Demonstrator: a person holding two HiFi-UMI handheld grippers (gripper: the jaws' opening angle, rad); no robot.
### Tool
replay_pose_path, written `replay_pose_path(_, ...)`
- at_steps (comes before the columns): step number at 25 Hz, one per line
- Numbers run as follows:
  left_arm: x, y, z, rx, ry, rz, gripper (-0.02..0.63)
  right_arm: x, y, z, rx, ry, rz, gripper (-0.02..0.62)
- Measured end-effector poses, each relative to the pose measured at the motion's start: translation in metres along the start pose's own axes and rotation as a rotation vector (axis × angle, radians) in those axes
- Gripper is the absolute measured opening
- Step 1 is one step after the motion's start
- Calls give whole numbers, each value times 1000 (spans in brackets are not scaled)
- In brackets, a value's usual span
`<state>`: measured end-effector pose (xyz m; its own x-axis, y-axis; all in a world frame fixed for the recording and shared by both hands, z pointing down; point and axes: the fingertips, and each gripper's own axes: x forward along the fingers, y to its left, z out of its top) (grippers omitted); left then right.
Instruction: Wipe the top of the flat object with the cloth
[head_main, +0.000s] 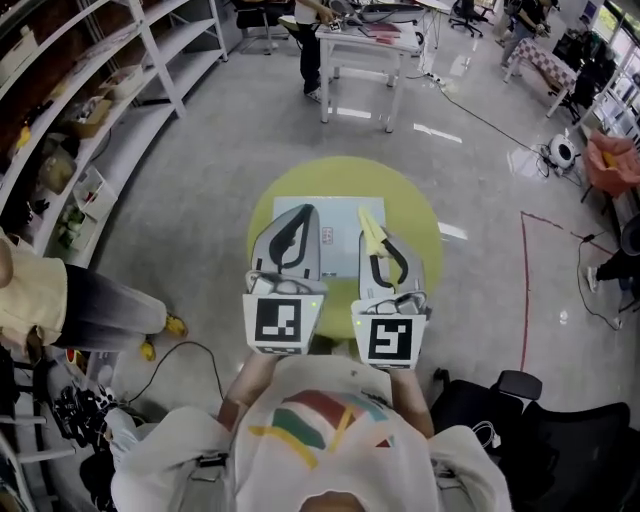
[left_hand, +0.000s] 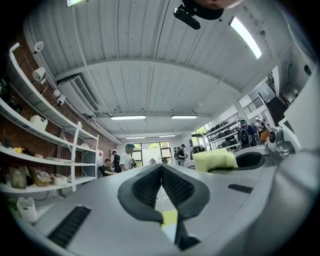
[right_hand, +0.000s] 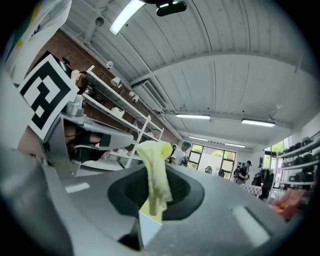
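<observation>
Head view: both grippers hang side by side over a round yellow-green table (head_main: 425, 215). A pale flat object (head_main: 340, 222) lies on the table, under and between them. The left gripper (head_main: 303, 210) is clenched and empty. The right gripper (head_main: 381, 246) pinches a yellow cloth (head_main: 368, 222), which sticks out past its tips, above the flat object.

Left gripper view: the pads (left_hand: 176, 186) are pressed together with nothing between them. The cloth (left_hand: 214, 160) shows to the right.

Right gripper view: the jaws grasp the cloth (right_hand: 156, 172). Its top folds over above the tips. The flat object (right_hand: 150, 229) shows below, apart from the cloth.
</observation>
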<state>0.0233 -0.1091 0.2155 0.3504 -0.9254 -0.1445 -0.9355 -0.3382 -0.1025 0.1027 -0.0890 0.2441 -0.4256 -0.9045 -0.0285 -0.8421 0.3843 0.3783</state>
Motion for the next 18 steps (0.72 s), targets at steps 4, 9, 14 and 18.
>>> replay_pose_path(4, -2, 2, 0, 18, -7, 10, 15, -3, 4, 0, 47, -16, -5, 28)
replay_pose_path(9, -7, 4, 1, 22, 2, 17, 15, -6, 11, 3, 72, -17, 18, 28)
replay_pose_path(14, -10, 2, 0, 30, 8, 13, 15, -7, 9, 3, 77, -17, 10, 28)
replay_pose_path(18, -12, 5, 2, 32, 5, 23, 15, -6, 8, 4, 83, -17, 9, 28)
